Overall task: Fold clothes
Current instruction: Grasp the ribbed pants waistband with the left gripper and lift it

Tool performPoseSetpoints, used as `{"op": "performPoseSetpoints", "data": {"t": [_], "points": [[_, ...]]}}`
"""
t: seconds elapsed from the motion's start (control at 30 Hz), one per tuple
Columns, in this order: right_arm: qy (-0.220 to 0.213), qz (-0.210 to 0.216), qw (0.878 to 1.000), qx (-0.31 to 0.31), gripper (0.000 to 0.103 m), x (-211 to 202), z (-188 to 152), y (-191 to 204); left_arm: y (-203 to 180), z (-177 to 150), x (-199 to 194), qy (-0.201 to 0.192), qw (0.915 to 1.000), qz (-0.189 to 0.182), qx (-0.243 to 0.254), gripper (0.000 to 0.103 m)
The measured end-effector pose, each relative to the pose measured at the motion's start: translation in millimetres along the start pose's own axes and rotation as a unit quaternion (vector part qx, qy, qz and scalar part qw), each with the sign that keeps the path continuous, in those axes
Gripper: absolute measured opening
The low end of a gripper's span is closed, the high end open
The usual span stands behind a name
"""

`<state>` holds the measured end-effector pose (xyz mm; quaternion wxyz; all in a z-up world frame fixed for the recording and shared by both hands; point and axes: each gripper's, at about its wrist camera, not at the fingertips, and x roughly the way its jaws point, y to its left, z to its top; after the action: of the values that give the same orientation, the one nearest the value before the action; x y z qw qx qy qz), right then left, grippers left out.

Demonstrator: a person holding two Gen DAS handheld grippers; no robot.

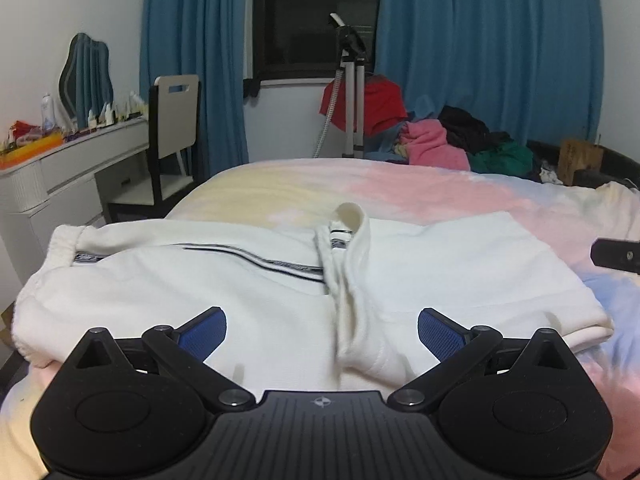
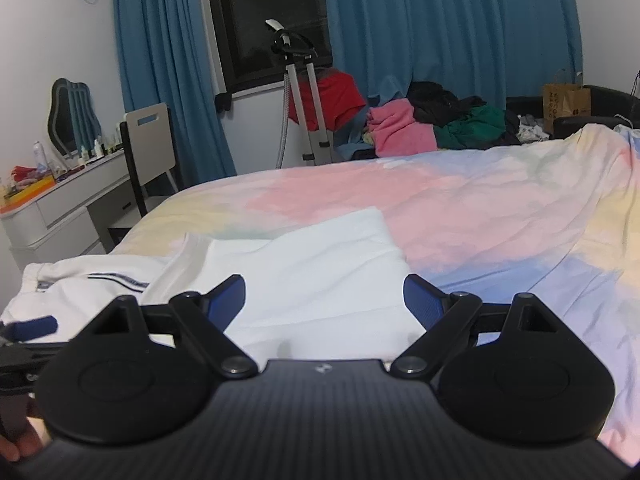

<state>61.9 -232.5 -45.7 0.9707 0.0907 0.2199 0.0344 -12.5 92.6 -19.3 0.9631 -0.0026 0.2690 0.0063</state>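
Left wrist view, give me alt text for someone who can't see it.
An open left gripper hovers over a white garment with a dark stripe, lying partly folded on a pastel bed. Behind are blue curtains, a dark window, a clothes pile and a dresser.

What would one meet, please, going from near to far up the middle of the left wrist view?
Left tongs → white garment → pastel bedcover → tripod → dark window.

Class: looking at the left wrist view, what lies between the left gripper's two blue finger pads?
In the left wrist view, the white garment lies between the open pads, its bunched collar ridge running there.
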Motion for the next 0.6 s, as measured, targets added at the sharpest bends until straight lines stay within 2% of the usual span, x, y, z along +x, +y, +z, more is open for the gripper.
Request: {"op": "performPoseSetpoints", "data": {"t": [0.13,0.23,0.33,0.43,0.53,0.6], "points": [[0.004,0.009,1.000,0.003,0.087,-2.3,-1.0,-0.2,30.1,9.6,-2.9,0.037,0.9977,-0.004,-0.057,0.103],[0.006,0.011,1.000,0.006,0.088,-2.1,-0.8,-1.2,61.2,18.5,1.7,0.075,0.9918,0.005,-0.103,0.103],[0.011,0.014,1.000,0.010,0.087,-0.8,-0.5,-2.4,96.8,25.8,7.9,0.116,0.9826,0.014,-0.144,0.103],[0.019,0.012,1.000,0.012,0.088,2.1,-0.9,-1.6,132.5,30.7,17.0,0.158,0.9693,0.008,-0.188,0.103],[0.028,0.013,0.999,0.013,0.087,6.3,-2.1,0.3,163.8,28.0,26.1,0.167,0.9605,0.023,-0.222,0.103],[0.034,0.011,0.999,0.011,0.087,9.5,-2.8,2.1,181.8,22.9,33.6,0.157,0.9596,0.033,-0.231,0.103]]}}
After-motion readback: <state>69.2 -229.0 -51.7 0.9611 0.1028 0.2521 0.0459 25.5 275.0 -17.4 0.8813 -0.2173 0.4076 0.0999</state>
